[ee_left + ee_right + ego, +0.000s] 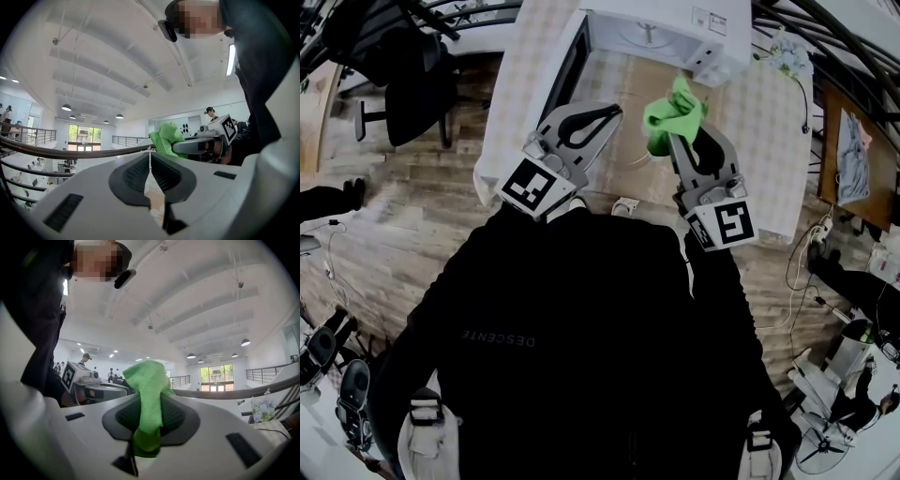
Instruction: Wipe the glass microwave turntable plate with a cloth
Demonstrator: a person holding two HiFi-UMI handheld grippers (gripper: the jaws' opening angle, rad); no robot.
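In the head view both grippers are held up in front of the person's chest, over the checked table (pixel 769 141). My right gripper (pixel 682 131) is shut on a green cloth (pixel 673 114), which bunches above its tips; the right gripper view shows the cloth (pixel 149 394) pinched between the pads. My left gripper (pixel 614 111) is shut with nothing in it, its tips (pixel 150 152) meeting. A faint curved rim that looks like the glass plate (pixel 628 161) lies on the table between the grippers, mostly hidden. Both gripper views look up at the ceiling.
A white microwave (pixel 675 23) stands at the table's far side, its door (pixel 567 70) swung open to the left. A flower bunch (pixel 787 56) sits at the table's right end. An office chair (pixel 403 94) stands on the floor to the left and cables (pixel 802 272) trail to the right.
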